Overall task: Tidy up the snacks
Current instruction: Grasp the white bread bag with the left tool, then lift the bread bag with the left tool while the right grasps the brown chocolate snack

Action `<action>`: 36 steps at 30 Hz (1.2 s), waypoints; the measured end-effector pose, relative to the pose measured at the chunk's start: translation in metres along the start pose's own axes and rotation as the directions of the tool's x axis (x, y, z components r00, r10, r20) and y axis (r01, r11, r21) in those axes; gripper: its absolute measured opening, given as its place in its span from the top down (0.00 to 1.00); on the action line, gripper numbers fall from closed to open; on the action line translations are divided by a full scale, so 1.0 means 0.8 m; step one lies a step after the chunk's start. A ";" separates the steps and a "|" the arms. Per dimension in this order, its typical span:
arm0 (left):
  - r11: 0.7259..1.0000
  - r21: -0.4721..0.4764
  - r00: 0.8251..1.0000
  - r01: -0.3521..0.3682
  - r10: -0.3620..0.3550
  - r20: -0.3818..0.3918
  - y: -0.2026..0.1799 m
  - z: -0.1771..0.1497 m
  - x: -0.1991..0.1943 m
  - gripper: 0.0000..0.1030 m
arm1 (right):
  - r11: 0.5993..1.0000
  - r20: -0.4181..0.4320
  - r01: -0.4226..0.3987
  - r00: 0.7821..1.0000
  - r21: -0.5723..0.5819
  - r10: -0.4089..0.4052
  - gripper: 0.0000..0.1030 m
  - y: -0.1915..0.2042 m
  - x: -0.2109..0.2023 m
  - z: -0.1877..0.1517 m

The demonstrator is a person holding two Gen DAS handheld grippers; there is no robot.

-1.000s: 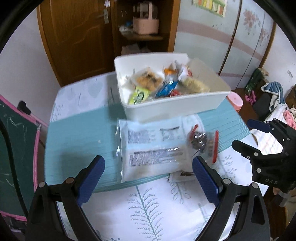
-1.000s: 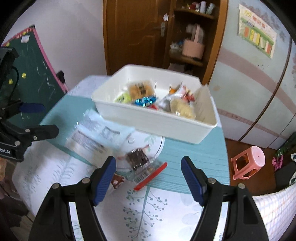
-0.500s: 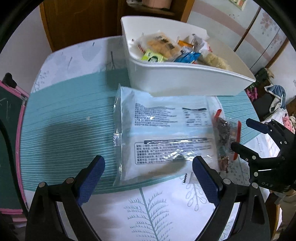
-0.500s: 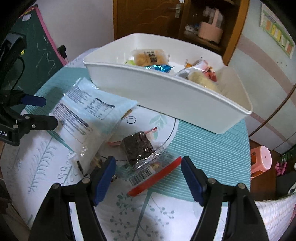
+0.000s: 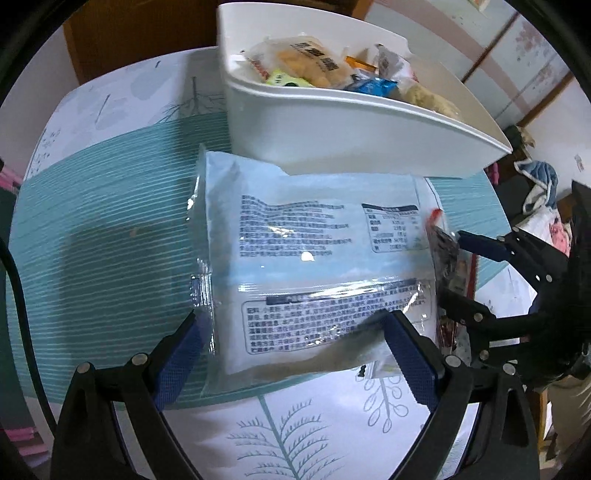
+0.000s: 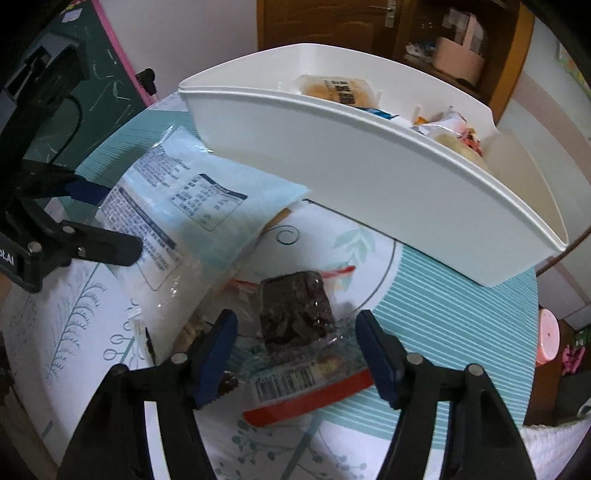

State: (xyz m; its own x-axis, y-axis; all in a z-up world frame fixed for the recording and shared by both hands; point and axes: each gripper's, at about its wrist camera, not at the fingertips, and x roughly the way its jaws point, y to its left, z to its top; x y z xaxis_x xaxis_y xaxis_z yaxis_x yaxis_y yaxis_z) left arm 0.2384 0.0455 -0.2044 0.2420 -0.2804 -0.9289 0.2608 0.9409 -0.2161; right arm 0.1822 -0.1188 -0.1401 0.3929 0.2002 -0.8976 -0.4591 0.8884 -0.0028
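Now both grippers (image 5: 291,343) (image 6: 295,343) lower — snacks (image 5: 314,266) (image 6: 295,314) loom nearer.

Right hand-held gripper (image 6: 295,343) agape around brownie packet (image 6: 295,314), just before white bin (image 6: 369,177).

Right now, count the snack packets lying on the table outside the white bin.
2: a large pale-blue plastic packet between the left gripper's fingers, and a clear red-edged brownie packet between the right gripper's. More may hide underneath.

Domestic room in a home: a wooden door (image 6: 317,26), a wooden shelf unit (image 6: 476,40) with household items, a floral wardrobe (image 5: 524,40), a pink plastic stool (image 6: 548,339), laundry (image 5: 539,184), and a leaf-patterned tablecloth (image 5: 280,435).
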 end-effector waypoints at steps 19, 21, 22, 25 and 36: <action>0.991 0.056 0.974 -0.125 0.112 0.195 -0.037 -0.022 -0.081 0.97 | 0.973 0.039 -0.167 0.986 0.162 0.163 1.00 -0.009 -0.025 -0.022; 0.990 0.055 0.969 -0.127 0.112 0.222 -0.039 -0.024 -0.093 0.97 | 0.965 0.054 -0.183 0.983 0.186 0.176 1.00 -0.010 -0.031 -0.020; 0.990 0.052 0.963 -0.132 0.116 0.242 -0.040 -0.026 -0.105 0.97 | 0.961 0.065 -0.193 0.981 0.199 0.183 1.00 -0.012 -0.036 -0.020; 0.987 0.058 0.952 -0.148 0.126 0.280 -0.046 -0.030 -0.127 0.97 | 0.946 0.101 -0.221 0.974 0.235 0.203 1.00 -0.022 -0.052 -0.020; 0.977 0.027 0.886 -0.212 0.181 0.427 -0.055 -0.026 -0.206 0.97 | 0.976 0.101 -0.148 0.986 0.160 0.133 1.00 -0.014 -0.059 0.000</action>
State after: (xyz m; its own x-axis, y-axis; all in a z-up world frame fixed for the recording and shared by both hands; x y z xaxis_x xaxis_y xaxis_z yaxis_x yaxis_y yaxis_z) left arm 0.1675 0.0540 -0.0477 0.6606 -0.1595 -0.7336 0.2290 0.9734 -0.0055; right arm 0.1687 -0.1382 -0.0974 0.4063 0.3574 -0.8409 -0.3791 0.9033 0.2008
